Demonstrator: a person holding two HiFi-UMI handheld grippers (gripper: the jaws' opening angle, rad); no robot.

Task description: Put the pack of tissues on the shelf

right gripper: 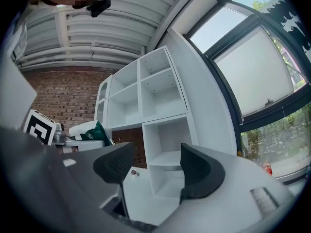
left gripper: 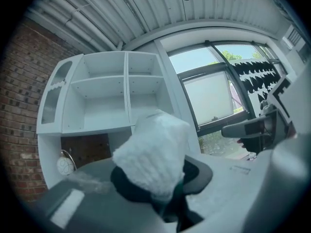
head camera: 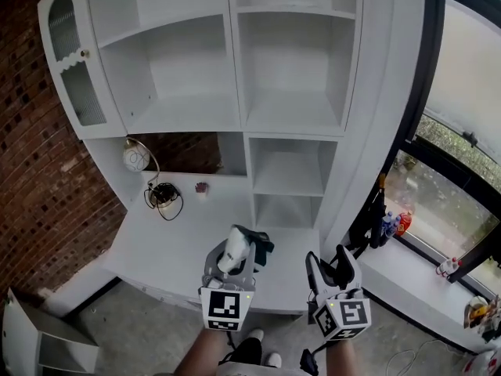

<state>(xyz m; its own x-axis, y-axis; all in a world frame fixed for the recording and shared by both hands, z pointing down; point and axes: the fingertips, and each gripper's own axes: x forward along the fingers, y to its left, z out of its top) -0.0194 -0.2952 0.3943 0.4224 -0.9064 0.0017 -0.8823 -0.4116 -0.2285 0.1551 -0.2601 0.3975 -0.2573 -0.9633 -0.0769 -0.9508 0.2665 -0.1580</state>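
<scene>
- Ok, left gripper (left gripper: 160, 181) is closed on the pack of tissues (left gripper: 154, 152): both dark pads press its lower end, and the white crinkled wrap sticks up between them, tilted a bit right.
- Head view: the pack hangs over the near edge of the white desk (head camera: 172, 249), about centre, well short of the shelf unit (head camera: 235, 77). It is not on any shelf yet.
- The pack has a dark green part on its right side; the same green shows in the right gripper view.
- Right gripper (right gripper: 155, 166): jaws wide apart, nothing between them. Through the gap only the lower right cubbies of the shelf unit show.
- It sits just right of the left gripper, equally near, over the desk's near right corner.
- The shelf unit stands at the far side of the desk, with a brick wall (head camera: 31, 163) on the left and a window (head camera: 462, 124) on the right.
- Desk, far left: a round white ornament (head camera: 135, 157) with a black cable tangle (head camera: 163, 197) beside it, and a small dark item (head camera: 202, 187) right of that; can't tell what it is.
- Bottles (head camera: 393, 224) stand on the window ledge, right.
</scene>
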